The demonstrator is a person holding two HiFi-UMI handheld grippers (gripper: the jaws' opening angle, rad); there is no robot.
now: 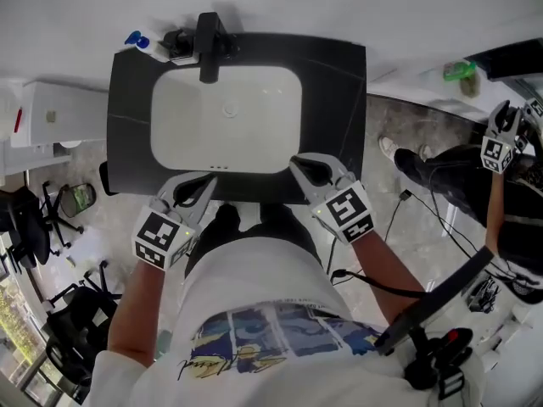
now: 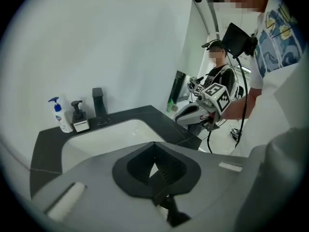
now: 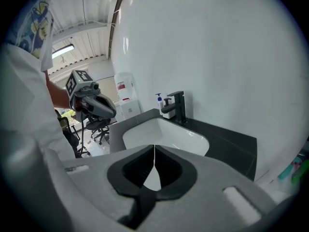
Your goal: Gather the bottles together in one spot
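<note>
A white bottle with a blue pump (image 1: 138, 42) (image 2: 61, 117) (image 3: 158, 102) stands at the counter's back left corner, beside a black pump dispenser (image 1: 178, 44) (image 2: 78, 117). A green bottle (image 1: 461, 70) (image 2: 170, 105) stands on a ledge off to the right of the sink. My left gripper (image 1: 206, 186) (image 2: 154, 147) hovers over the counter's near edge, shut with nothing in it. My right gripper (image 1: 299, 166) (image 3: 154, 151) is over the near right edge, also shut and empty. Both are far from the bottles.
The black counter (image 1: 339, 100) holds a white basin (image 1: 254, 134) with a black faucet (image 1: 208, 45) at the back. Another person (image 1: 475, 176) with a gripper stands at the right. Office chairs (image 1: 59, 206) and cables lie on the floor.
</note>
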